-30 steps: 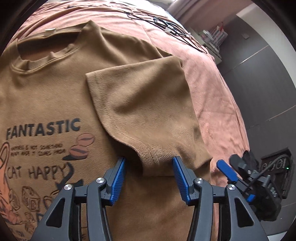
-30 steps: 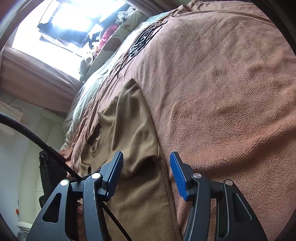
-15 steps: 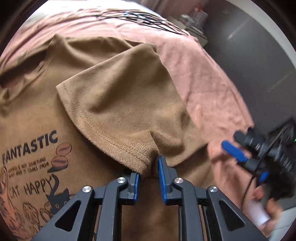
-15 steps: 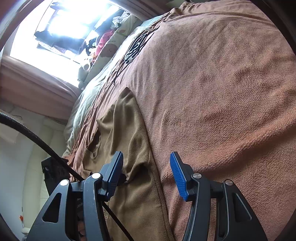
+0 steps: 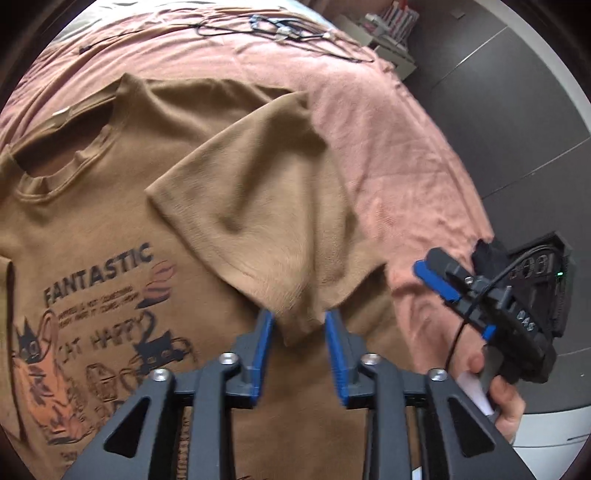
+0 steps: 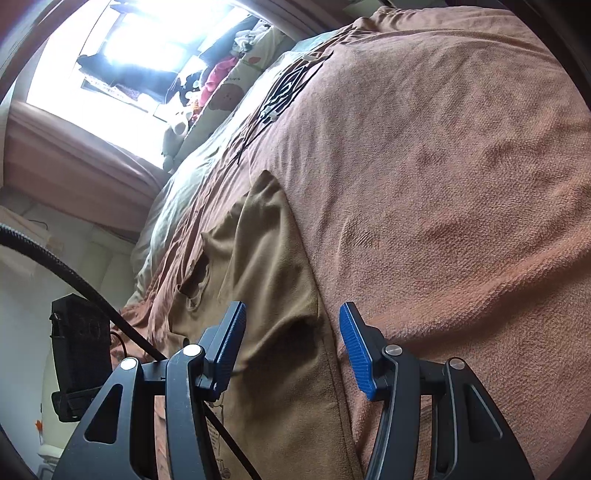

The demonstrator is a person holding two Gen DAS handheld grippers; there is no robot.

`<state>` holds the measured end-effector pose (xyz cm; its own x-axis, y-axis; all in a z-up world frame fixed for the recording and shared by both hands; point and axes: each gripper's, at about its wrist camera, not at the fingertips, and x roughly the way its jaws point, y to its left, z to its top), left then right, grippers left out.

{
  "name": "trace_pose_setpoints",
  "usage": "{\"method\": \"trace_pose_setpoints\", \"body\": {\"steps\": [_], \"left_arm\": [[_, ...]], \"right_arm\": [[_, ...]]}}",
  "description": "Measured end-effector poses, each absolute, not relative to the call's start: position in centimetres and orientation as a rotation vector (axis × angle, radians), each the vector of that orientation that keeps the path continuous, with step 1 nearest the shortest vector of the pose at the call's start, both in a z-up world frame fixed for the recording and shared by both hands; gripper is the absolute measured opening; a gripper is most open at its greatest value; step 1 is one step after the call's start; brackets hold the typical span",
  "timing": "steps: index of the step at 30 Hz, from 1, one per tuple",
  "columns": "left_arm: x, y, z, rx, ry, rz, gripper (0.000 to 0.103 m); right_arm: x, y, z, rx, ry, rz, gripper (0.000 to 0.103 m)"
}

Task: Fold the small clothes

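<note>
A brown T-shirt [image 5: 110,229] with a "FANTASTIC" cat print lies face up on a pink-brown bedspread [image 5: 388,129]. Its right sleeve [image 5: 266,206] is folded inward over the chest. My left gripper [image 5: 298,332] is open, its blue pads on either side of the sleeve's hem corner with a gap on each side. A hand holds my right gripper [image 5: 439,284] off the shirt's right edge. In the right wrist view the right gripper [image 6: 291,332] stands open just above the shirt's side edge [image 6: 266,266], with nothing between its fingers.
Black cables [image 5: 280,27] lie on the bedspread beyond the collar. A dark grey wall [image 5: 517,110] runs along the bed's right side. Pillows and soft toys [image 6: 207,85] are piled by the bright window. Bare bedspread [image 6: 443,184] stretches to the right of the shirt.
The left gripper shut on the sleeve's hem half a second ago and has now opened, leaving the sleeve folded on the chest. The right gripper stayed open and barely moved.
</note>
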<state>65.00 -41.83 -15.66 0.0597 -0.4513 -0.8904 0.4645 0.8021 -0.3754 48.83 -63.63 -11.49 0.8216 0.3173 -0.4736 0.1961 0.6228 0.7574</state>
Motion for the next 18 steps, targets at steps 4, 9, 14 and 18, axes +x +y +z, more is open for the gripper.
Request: {"method": "trace_pose_setpoints", "body": {"steps": [4,9,14,18], "left_arm": [[66.2,-40.4,-15.5,0.028,1.297,-0.614,0.042],[68.4,-39.3,-16.1,0.035,1.234,-0.531,0.042],[70.9,-38.9,-17.2,0.062,1.165,-0.457,0.042],[72.8,-38.2,-17.9,0.057,1.129,-0.418,0.042]], "right_arm": [[49.6,-62.7,-11.2,0.86,0.642,0.054,0.051],[50.8,-62.2,-11.2,0.816,0.67,0.044,0.051],[52.1,-61.5,-11.3,0.759,0.699,0.025,0.051],[52.8,-60.7,-11.4,0.736,0.702,0.021,0.044]]}}
